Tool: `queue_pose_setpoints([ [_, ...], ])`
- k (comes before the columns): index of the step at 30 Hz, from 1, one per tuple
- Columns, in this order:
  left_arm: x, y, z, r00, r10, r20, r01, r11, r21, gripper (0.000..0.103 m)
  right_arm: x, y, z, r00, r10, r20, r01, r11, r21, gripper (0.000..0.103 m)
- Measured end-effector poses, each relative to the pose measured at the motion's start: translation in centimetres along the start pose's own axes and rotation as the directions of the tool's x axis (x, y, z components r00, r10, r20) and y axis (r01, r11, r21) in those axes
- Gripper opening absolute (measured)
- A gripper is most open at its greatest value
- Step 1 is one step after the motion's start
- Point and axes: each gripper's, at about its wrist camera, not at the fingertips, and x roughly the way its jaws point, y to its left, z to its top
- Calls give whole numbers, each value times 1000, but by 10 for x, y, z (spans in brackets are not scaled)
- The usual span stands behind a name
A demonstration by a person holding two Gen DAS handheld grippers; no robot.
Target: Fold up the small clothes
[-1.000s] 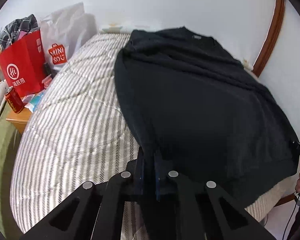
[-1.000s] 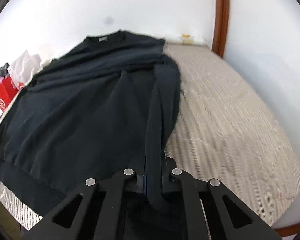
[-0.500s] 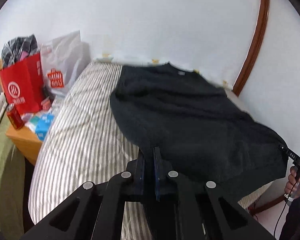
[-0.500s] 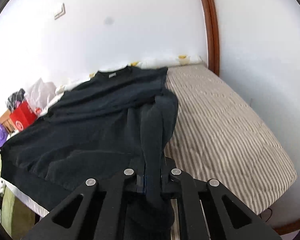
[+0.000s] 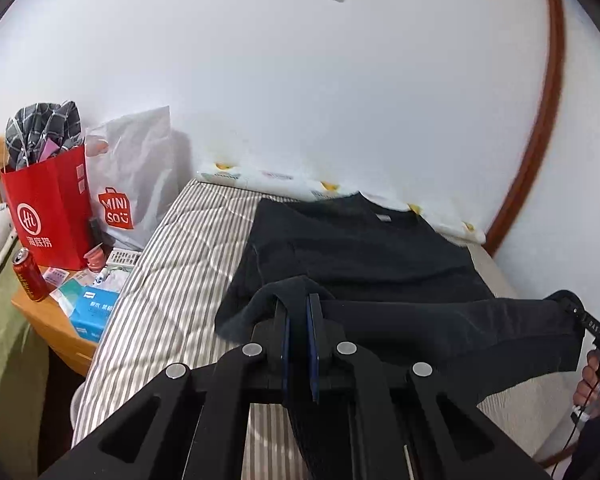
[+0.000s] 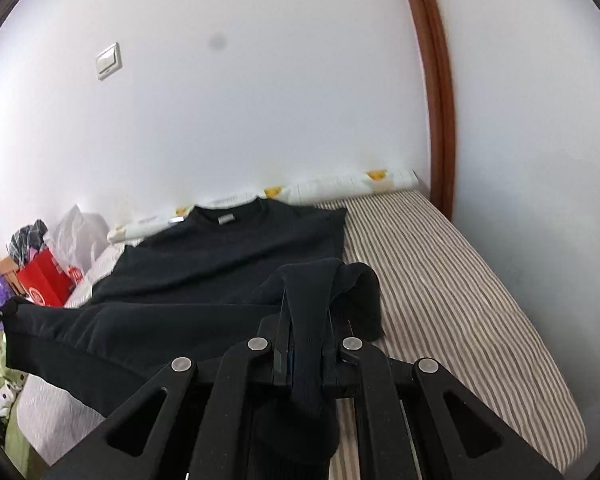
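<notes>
A black sweater (image 5: 360, 252) lies on the striped bed (image 5: 188, 280), collar toward the far wall. Its bottom hem is lifted off the bed and stretched between both grippers. My left gripper (image 5: 298, 300) is shut on the hem's left corner. My right gripper (image 6: 308, 312) is shut on the right corner, with cloth bunched between and below its fingers. The sweater also shows in the right wrist view (image 6: 228, 256), and the lifted hem (image 6: 100, 332) runs left to the other gripper. The right gripper appears at the right edge of the left wrist view (image 5: 592, 328).
A wooden bedside table (image 5: 56, 328) left of the bed holds a red can (image 5: 28, 276), a red paper bag (image 5: 48, 208), a white Miniso bag (image 5: 136, 184) and a tissue pack (image 5: 94, 312). White walls stand behind and right of the bed (image 6: 440, 280).
Both grippers have risen and pulled back with the hem, lifting the lower half of the sweater off the bed. The collar end stays flat on the bed.
</notes>
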Motion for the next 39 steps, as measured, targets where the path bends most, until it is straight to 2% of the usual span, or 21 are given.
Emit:
queue_pose_setpoints([
  [7,52,-3,35,997,73,17,-73,997,15,8,57,8,48,1000,21,1,-21,1000,17,7],
  [11,87,-3,45,994,104,-9,-104,994,16,8,96,16,61,1000,2,-10,-2,1000,2,7],
  [21,164,2,46,981,166,-99,-162,986,49,8,200,10,55,991,-40,-127,42,999,11,7],
  [25,182,4,42,975,176,-133,-171,984,47,9,225,7,48,981,-85,-172,86,996,1,8],
  [29,189,5,41,971,193,-140,-187,981,59,11,234,8,43,978,-111,-179,107,994,-35,9],
  [34,187,4,40,967,205,-151,-199,978,58,14,233,0,38,968,-96,-231,96,995,-14,23],
  [36,182,3,39,969,212,-130,-206,977,54,18,221,-1,36,970,-93,-226,93,996,-9,34],
  [38,174,3,37,970,203,-135,-198,979,47,21,206,0,35,973,-90,-213,90,996,-10,38],
  [39,169,4,35,970,199,-138,-195,980,39,26,196,-1,33,974,-91,-208,91,996,-11,40],
])
